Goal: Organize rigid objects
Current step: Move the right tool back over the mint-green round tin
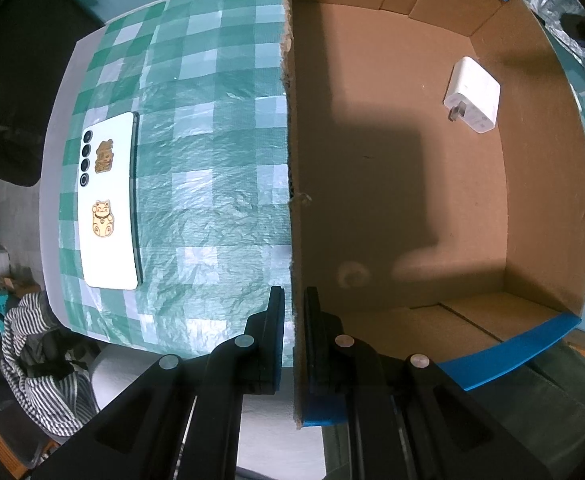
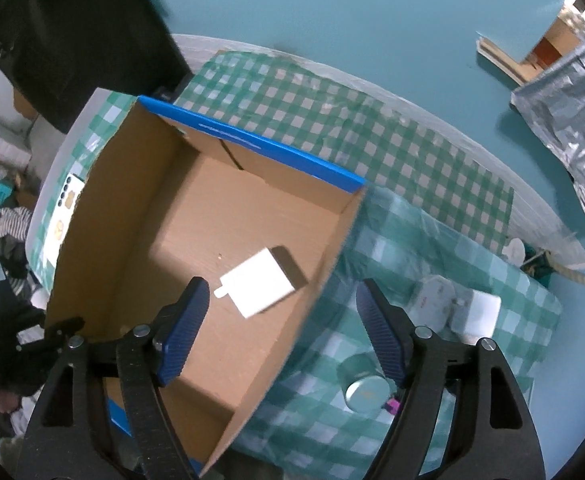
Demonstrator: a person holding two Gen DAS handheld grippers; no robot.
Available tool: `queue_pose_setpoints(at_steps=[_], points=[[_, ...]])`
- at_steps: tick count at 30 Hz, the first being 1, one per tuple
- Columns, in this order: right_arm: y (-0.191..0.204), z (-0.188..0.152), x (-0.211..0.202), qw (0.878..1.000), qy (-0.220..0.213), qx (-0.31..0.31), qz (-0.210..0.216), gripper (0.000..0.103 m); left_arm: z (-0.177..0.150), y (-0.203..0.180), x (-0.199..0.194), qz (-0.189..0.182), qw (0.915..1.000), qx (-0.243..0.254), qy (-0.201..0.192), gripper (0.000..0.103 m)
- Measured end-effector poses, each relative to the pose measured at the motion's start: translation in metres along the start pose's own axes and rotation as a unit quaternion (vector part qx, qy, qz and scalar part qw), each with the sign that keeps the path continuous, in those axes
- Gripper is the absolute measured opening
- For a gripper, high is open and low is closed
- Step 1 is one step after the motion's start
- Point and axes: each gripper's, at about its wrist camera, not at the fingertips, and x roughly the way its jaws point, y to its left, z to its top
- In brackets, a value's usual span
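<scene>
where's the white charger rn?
White charger lies on the floor of the cardboard box, near its far right wall in the left wrist view; the right gripper is open above it.

white charger [image 2: 261,282] lies inside the cardboard box [image 2: 324,280], jaws spread above.

black gripper [image 2: 282,320], blue ribbed pads [image 2: 184,332], silver screws

The cardboard box [image 2: 228,380] wall hides most of the phone [image 2: 70,194]; the round tin [image 2: 366,394] is blurred.
</scene>
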Motion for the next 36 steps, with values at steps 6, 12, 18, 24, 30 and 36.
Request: queue_pose_setpoints(at_steps=[6,12,18,24,30,36], points=[[-0.027,-0.016,-0.01,1.0,0.004,0.015,-0.01,0.078,0.0,0.001,-0.001,0.0,1.0,0.0,0.0,0.009],[-0.057,-0.033,-0.01,0.999,0.015,0.036,-0.018,0.078,0.0,0.001,0.0,0.0,1.0,0.001,0.001,0.009],[-0.08,-0.054,0.001,0.997,0.038,0.062,-0.023,0.078,0.0,0.0,0.0,0.001,1.0,0.001,0.002,0.009],[-0.087,-0.077,0.023,0.995,0.061,0.071,-0.016,0.078,0.0,0.0,0.0,0.002,1.0,0.0,0.002,0.009],[-0.091,-0.095,0.047,0.993,0.076,0.088,-0.002,0.078,0.0,-0.001,0.002,0.002,1.0,0.001,0.004,0.009],[-0.09,-0.103,0.064,0.993,0.08,0.087,-0.008,0.078,0.001,-0.002,0.0,0.002,1.0,0.002,0.003,0.009]])
